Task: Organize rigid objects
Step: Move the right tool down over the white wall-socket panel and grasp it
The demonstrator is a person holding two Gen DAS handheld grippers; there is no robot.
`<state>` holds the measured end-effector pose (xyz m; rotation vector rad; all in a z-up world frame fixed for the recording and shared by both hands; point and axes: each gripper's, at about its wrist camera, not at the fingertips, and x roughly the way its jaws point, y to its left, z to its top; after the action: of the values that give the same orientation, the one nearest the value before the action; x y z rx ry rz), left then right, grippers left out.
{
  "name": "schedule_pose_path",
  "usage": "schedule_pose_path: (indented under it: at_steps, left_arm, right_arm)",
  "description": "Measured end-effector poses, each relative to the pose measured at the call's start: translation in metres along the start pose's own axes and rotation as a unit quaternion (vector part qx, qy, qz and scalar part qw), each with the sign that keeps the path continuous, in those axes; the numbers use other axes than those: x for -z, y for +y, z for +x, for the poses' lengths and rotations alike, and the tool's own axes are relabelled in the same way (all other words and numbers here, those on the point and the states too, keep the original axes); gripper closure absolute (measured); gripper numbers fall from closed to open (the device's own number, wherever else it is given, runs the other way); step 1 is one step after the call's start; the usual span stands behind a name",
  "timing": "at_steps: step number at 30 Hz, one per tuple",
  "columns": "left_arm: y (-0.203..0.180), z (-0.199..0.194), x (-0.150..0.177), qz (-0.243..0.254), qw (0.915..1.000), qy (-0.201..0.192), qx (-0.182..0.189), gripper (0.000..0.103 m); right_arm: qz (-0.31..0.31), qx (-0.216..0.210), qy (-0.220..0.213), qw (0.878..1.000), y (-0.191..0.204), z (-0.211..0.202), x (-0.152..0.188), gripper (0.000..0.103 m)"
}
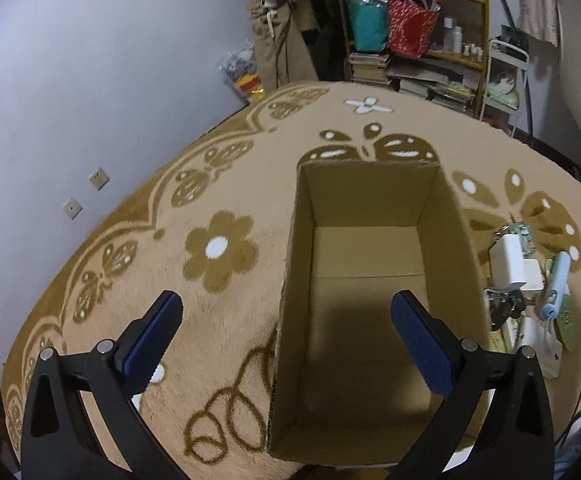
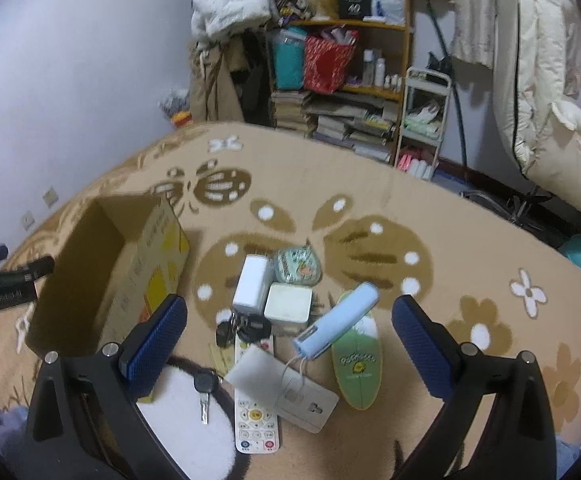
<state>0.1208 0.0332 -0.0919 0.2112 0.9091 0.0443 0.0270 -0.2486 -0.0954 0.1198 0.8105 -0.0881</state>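
An open, empty cardboard box (image 1: 366,280) stands on the patterned blanket; it also shows at the left of the right wrist view (image 2: 102,280). My left gripper (image 1: 286,336) is open and empty, hovering over the box's near left wall. My right gripper (image 2: 290,340) is open and empty above a pile of small items: two white chargers (image 2: 252,282), a round green tin (image 2: 296,268), a light blue tube (image 2: 336,328), a green oval case (image 2: 358,368), a white remote (image 2: 254,416), keys (image 2: 204,384) and a white socket plate (image 2: 306,400). The pile shows right of the box in the left wrist view (image 1: 526,280).
The blanket (image 2: 470,240) covers a bed against a pale wall (image 1: 90,80). A cluttered wooden shelf (image 2: 350,80), a white cart (image 2: 422,128) and hanging coats (image 2: 530,80) stand beyond the far edge. The left gripper's body (image 2: 2,284) shows at the left edge of the right wrist view.
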Motion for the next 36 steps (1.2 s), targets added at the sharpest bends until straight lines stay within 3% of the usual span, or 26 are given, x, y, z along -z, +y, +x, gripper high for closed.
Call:
schedule_pose_path:
  at_steps: [9, 14, 17, 19, 23, 25, 36]
  left_arm:
    - [0.012, 0.026, 0.008, -0.028, 0.9988, 0.036, -0.021, 0.001]
    - [0.012, 0.033, 0.01, -0.016, 0.998, 0.052, -0.033, 0.015]
    - [0.014, 0.037, 0.011, -0.019, 0.9977, 0.061, -0.025, 0.027]
    - [0.016, 0.042, 0.011, -0.02, 0.9975, 0.066, -0.014, 0.047]
    - [0.014, 0.054, 0.015, -0.007, 0.9961, 0.088, -0.007, 0.07]
    - [0.014, 0.055, 0.017, -0.013, 0.996, 0.088, 0.003, 0.087]
    - [0.014, 0.055, 0.016, -0.024, 0.9951, 0.094, 0.016, 0.093]
  right_arm:
    - [-0.015, -0.007, 0.065, 0.998, 0.009, 0.035, 0.023, 0.0]
    - [-0.004, -0.016, 0.095, 0.995, 0.004, 0.054, 0.036, 0.0]
    - [-0.015, -0.017, 0.111, 0.994, 0.005, 0.062, 0.043, 0.0]
    - [-0.024, -0.02, 0.123, 0.992, 0.007, 0.069, 0.049, 0.0]
    - [-0.021, -0.025, 0.14, 0.99, 0.007, 0.078, 0.055, 0.0]
    - [-0.023, -0.028, 0.145, 0.989, 0.007, 0.08, 0.057, 0.0]
    - [-0.004, -0.039, 0.177, 0.983, 0.001, 0.094, 0.064, 0.0]
